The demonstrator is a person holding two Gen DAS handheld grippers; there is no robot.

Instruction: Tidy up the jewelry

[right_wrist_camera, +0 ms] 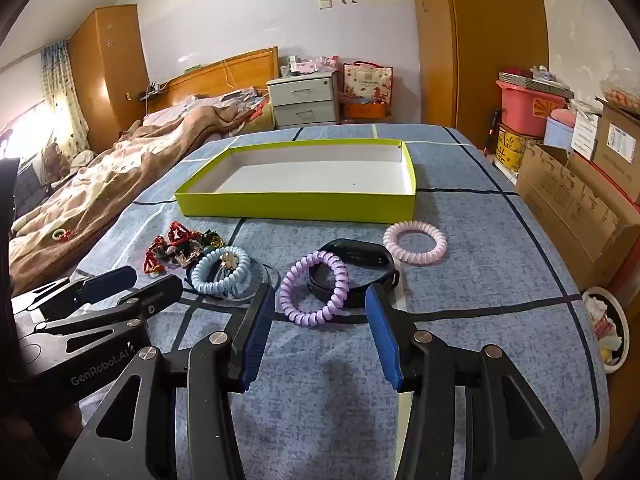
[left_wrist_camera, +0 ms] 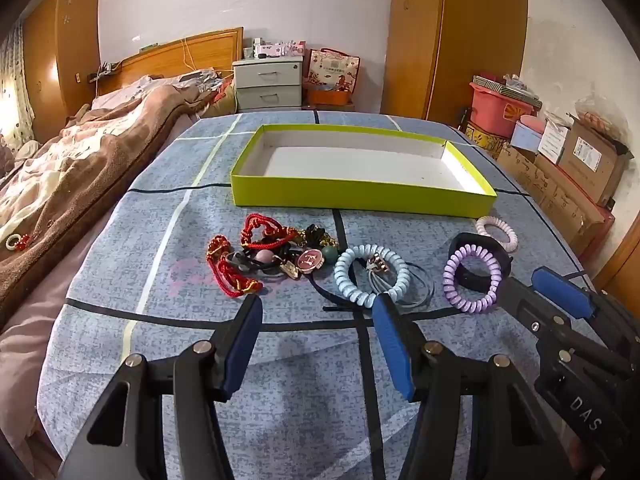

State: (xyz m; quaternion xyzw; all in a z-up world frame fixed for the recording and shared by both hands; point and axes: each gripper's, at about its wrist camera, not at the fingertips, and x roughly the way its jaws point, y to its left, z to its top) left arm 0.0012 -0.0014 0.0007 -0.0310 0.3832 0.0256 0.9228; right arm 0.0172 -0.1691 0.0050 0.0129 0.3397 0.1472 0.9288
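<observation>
Both my cameras show the room evenly lit, on the warm side. Strong daylight blows out white at the window [right_wrist_camera: 24,136] on the far left, washing out the curtain [right_wrist_camera: 60,92]. Soft shadows lie on the blue sheet [right_wrist_camera: 500,248] under my tools. Fisheye lenses bend the wardrobe [left_wrist_camera: 420,40] and walls, and black corners frame each view. The centre is sharp; edges smear slightly.

on the bed [left_wrist_camera: 280,400] a tray [left_wrist_camera: 360,196] lies behind hair ties [left_wrist_camera: 472,280], a heap of trinkets [left_wrist_camera: 272,252] to their left.
</observation>
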